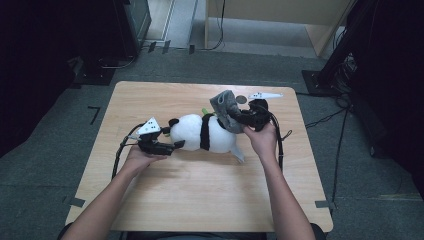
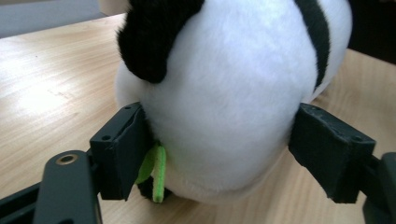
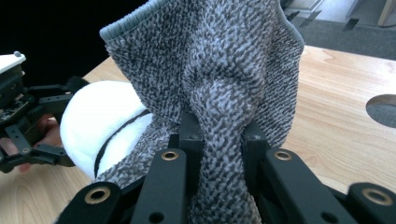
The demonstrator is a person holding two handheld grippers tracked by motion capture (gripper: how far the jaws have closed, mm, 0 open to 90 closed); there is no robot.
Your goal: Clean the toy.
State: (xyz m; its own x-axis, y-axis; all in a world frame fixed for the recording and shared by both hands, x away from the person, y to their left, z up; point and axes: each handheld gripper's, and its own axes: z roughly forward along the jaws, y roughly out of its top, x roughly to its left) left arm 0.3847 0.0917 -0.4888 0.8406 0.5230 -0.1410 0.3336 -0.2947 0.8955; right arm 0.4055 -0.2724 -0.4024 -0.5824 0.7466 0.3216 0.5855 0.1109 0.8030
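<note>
Plush panda [image 1: 202,132] lies sideways on the table, bunched grey knitted garment [image 1: 225,107] at its end.

A light wooden bench [image 1: 200,195] with rounded corners stands on grey carpet [image 1: 40,170], with a round hole [image 3: 384,109] near its far edge and dark tape marks [image 1: 94,114] on the floor beside it. Beyond it a pale wooden cabinet [image 1: 280,20] stands at the far side, a black cable [image 1: 220,30] hangs down in front of it, and dark stands [image 1: 345,55], possibly equipment racks, close in at both sides where the light fails. Even light falls from above and leaves a soft sheen on the wood.
</note>
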